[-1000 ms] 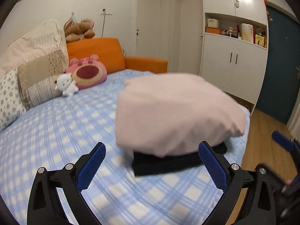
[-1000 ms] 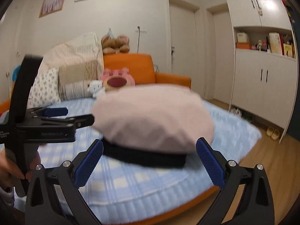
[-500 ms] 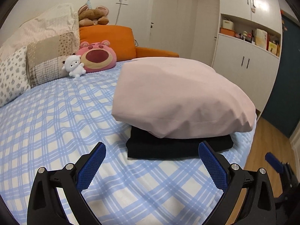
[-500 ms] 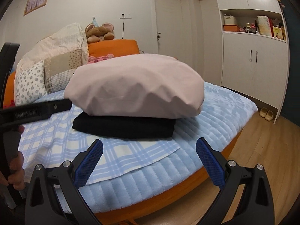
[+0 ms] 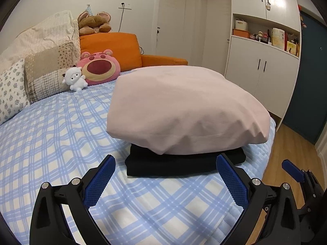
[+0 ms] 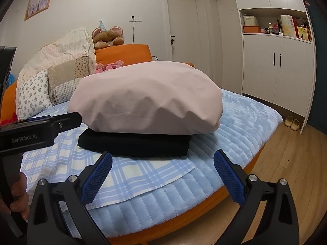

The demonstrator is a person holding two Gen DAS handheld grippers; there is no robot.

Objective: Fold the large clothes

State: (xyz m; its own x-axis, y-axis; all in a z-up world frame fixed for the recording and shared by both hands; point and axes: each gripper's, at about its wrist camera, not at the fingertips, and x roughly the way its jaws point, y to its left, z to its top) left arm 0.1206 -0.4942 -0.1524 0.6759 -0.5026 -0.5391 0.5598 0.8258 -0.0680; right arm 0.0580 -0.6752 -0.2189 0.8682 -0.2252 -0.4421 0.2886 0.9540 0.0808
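A folded pale pink garment [image 5: 179, 110] [image 6: 147, 100] lies puffed up on top of a folded black garment [image 5: 179, 163] [image 6: 132, 145], both on the blue checked bed [image 5: 51, 134] near its foot corner. My left gripper [image 5: 165, 177] is open, a short way in front of the stack, with nothing between its fingers. My right gripper [image 6: 162, 175] is open too, low by the bed's edge, short of the black garment and holding nothing. The left gripper's black body [image 6: 36, 130] shows at the left of the right wrist view, held by a hand [image 6: 20, 200].
Pillows [image 5: 40, 69] and plush toys [image 5: 98, 67] line the bed's head, with an orange headboard [image 5: 114, 47] behind. White cupboards [image 5: 263, 67] and a dark door [image 5: 306, 77] stand right. Wooden floor [image 6: 286, 163] lies beyond the bed's edge, slippers [image 6: 292, 122] by the cupboard.
Both grippers have drawn back and dropped lower away from the stack. The pink garment has settled on the black one and the blur has gone. Both grippers stay open.
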